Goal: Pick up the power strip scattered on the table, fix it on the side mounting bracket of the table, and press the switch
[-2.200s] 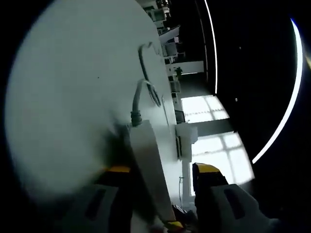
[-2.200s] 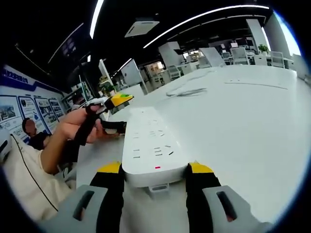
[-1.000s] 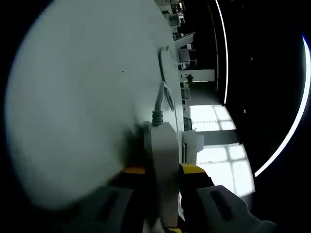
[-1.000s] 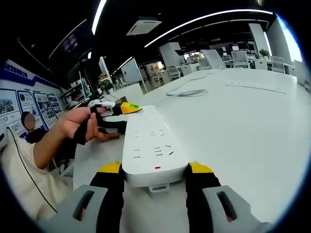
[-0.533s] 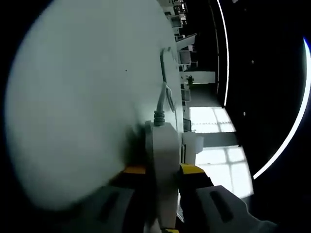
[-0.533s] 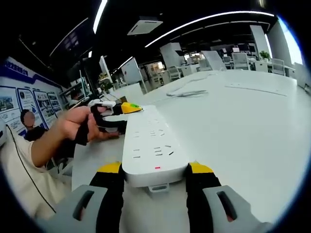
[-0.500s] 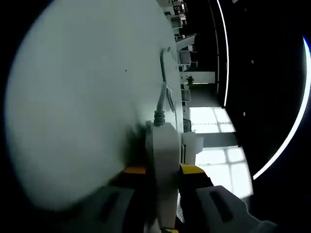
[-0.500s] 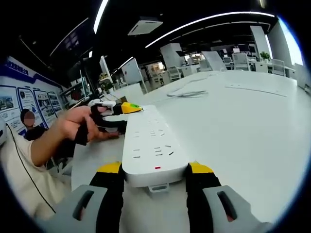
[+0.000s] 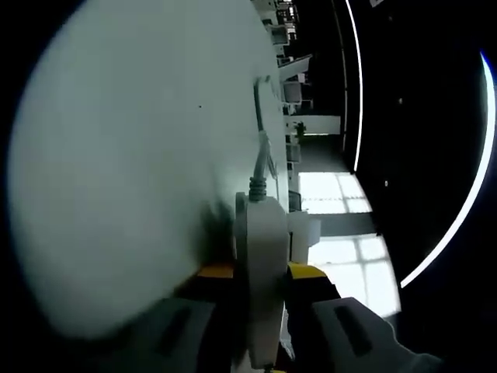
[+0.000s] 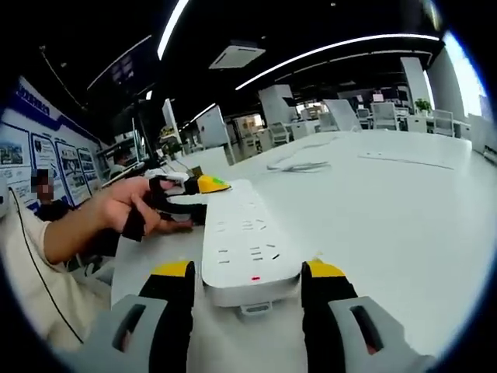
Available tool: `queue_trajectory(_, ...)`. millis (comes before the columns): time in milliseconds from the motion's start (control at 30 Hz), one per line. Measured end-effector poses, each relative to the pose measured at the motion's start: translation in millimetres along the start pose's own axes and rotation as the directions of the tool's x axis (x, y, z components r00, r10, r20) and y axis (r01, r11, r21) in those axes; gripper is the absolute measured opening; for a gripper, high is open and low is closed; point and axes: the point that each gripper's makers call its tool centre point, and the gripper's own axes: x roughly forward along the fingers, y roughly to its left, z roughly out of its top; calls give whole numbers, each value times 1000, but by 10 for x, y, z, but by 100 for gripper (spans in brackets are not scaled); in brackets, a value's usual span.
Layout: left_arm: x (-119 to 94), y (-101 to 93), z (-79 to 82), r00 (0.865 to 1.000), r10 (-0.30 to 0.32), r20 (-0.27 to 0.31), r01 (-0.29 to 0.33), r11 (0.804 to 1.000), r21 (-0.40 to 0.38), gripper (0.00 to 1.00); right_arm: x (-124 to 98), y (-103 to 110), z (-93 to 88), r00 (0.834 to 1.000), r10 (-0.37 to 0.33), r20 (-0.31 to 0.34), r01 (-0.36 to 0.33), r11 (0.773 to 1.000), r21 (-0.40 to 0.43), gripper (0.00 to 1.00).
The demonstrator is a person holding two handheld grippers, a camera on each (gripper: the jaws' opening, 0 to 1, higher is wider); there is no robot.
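The white power strip (image 10: 247, 233) lies flat on the white table (image 10: 388, 210), sockets up, with a small red mark at its near end. My right gripper (image 10: 248, 272) is shut on that near end, one yellow-tipped jaw against each long side. At the far end a person's hand (image 10: 132, 206) holds my left gripper (image 10: 203, 185) against the strip. In the left gripper view the power strip (image 9: 264, 256) stands edge-on between the jaws of my left gripper (image 9: 262, 272), which is shut on it. Its grey cable (image 9: 258, 155) runs away over the table (image 9: 116, 171).
The cable (image 10: 299, 165) lies in loose loops at mid-table. A white block (image 9: 303, 233) sits by the table's edge beyond the strip. A sleeve and poster wall (image 10: 23, 155) are at the left; desks and chairs (image 10: 380, 109) stand behind.
The left jaws, earlier wide apart around the strip's end, have shut on it. Since then both grippers keep their hold; the right view has tilted a little.
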Motion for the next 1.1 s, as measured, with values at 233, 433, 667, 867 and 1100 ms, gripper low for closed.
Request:
queue_trajectory(233,16,-21,-6,1000,-16,-9,16,1000,4,25,-62,57,38,1000,1,13,-1,999,-47,57)
queue_trajectory(433,39,-35,26,999,-37,-26,37,999,-6,25,-181,87,88,998,-1,64,5,998,-57,56)
queue_trajectory(667,36,-88,99,997,-66,-26,66,998,-1,25,-232,134,129,997,7,82,1,994,-108,58)
queue_trajectory(867,38,-86,73,997,-68,-35,68,998,-6,25,-242,103,122,997,-1,71,9,993,-117,58)
queue_trajectory(1100,-2,-169,45,995,-84,-46,84,996,-6,25,-289,128,130,997,-7,76,16,992,-122,58)
